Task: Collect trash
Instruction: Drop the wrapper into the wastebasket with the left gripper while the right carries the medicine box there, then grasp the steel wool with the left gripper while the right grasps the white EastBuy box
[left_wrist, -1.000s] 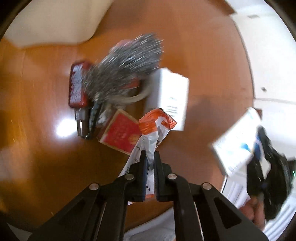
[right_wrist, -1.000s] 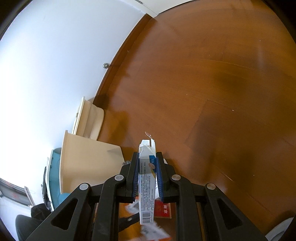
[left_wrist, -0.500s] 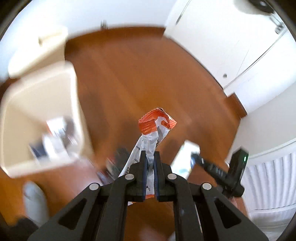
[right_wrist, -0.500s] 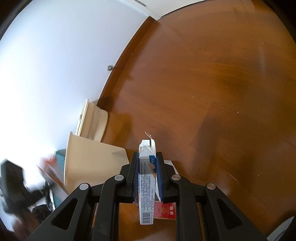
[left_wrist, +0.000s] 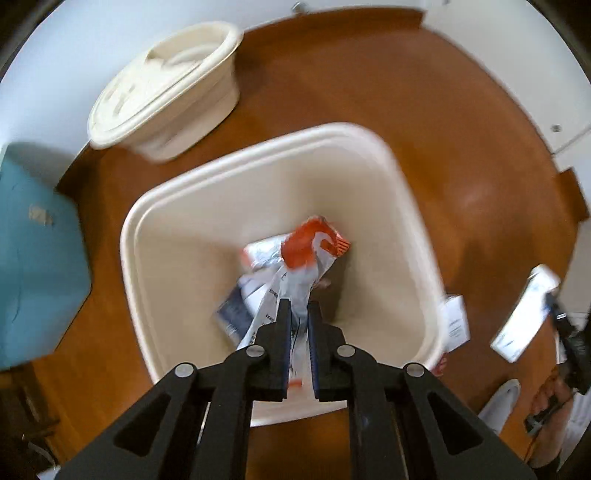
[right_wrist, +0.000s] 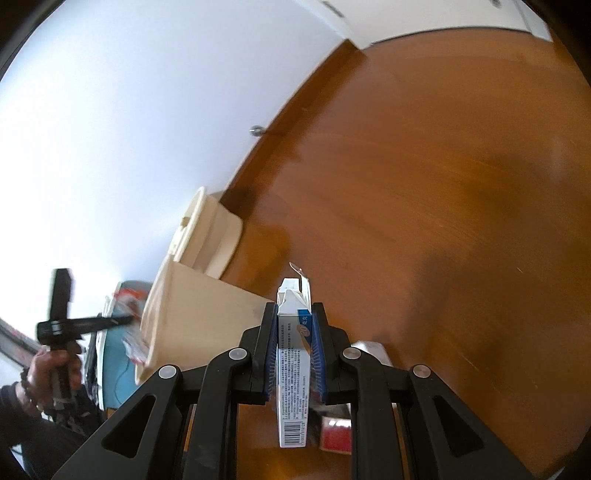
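My left gripper (left_wrist: 297, 308) is shut on an orange and white snack wrapper (left_wrist: 308, 254) and holds it over the open cream bin (left_wrist: 413, 206). Several pieces of paper trash (left_wrist: 236, 310) lie at the bin's bottom. My right gripper (right_wrist: 294, 314) is shut on a white and blue carton (right_wrist: 293, 365), held above the wooden floor to the right of the bin (right_wrist: 199, 314). The right gripper with its carton also shows in the left wrist view (left_wrist: 524, 314). The left gripper shows in the right wrist view (right_wrist: 122, 320) at the bin's rim.
The bin's cream lid (left_wrist: 166, 88) lies on the floor by the white wall. A teal box (left_wrist: 33, 258) stands left of the bin. A white box (left_wrist: 456, 321) and a red packet (right_wrist: 336, 437) lie on the wooden floor (right_wrist: 443, 184) beside the bin.
My left gripper has swung with the wrapper from the trash pile on the floor to above the open bin. My right gripper has shifted only slightly, holding the carton.
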